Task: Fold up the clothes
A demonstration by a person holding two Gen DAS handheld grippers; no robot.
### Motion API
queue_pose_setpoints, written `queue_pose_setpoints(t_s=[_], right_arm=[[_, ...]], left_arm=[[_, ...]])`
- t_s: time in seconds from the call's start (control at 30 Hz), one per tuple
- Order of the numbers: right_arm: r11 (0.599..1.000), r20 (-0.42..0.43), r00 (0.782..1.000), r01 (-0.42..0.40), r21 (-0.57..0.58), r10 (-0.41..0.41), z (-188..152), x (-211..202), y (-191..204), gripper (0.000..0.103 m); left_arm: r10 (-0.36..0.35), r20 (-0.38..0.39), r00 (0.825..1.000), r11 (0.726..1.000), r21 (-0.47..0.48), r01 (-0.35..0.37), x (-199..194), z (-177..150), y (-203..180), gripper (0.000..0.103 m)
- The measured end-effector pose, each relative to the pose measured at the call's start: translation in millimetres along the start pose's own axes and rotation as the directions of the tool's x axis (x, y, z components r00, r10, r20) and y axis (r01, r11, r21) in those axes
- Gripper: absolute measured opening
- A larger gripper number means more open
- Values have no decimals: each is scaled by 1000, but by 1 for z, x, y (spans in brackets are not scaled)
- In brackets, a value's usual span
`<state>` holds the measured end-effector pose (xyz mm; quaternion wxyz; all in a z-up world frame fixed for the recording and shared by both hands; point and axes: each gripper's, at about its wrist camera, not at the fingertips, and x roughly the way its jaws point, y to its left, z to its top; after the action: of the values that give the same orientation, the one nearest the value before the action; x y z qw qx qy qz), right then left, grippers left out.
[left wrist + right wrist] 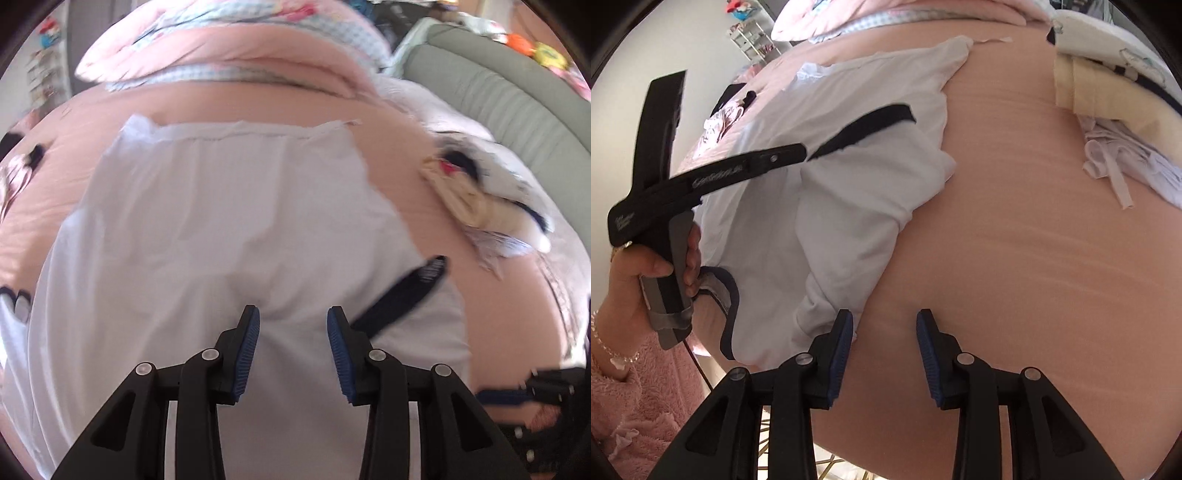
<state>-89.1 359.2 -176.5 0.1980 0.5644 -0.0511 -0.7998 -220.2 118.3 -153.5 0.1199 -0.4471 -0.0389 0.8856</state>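
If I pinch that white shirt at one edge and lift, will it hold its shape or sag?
The white shirt will probably sag: it already lies in soft folds and creases on the pink bedsheet. It looks thin, so likely light. A one-edge lift may undo the folded flap; both the left gripper and right gripper have open jaws, so two-point lifting seems safer.

A pink bedsheet (1015, 240) is spread across the bed, a pink floral quilt (229, 48) is bunched at its head, and a grey-green padded headboard (509, 96) is seen beside it.
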Motion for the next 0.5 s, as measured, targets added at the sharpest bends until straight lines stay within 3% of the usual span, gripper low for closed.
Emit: queue_pose_setpoints(t_s=[0.13,0.17,0.23,0.33,0.4,0.5], right_arm=[[999,130,991,-27,31,23,15,-8,7,36],[999,112,993,-47,26,43,16,-2,10,39],[996,75,994,-85,18,84,18,9,15,42],[999,-11,1000,-22,-44,21,7,31,22,42],[998,-22,1000,-21,-52,20,-1,24,17,43],[998,-39,999,-20,-63,17,-14,15,9,42]], left_arm=[[-111,41,993,985,134,105,-12,-5,-29,35],[-123,22,992,982,147,118,-5,-3,-35,35],[-84,-34,996,983,160,88,17,-1,-45,35],[71,-115,991,990,127,-56,43,-2,-39,38],[112,-118,987,993,36,-108,38,3,-26,37],[104,-120,987,995,21,-102,30,-2,-25,37]])
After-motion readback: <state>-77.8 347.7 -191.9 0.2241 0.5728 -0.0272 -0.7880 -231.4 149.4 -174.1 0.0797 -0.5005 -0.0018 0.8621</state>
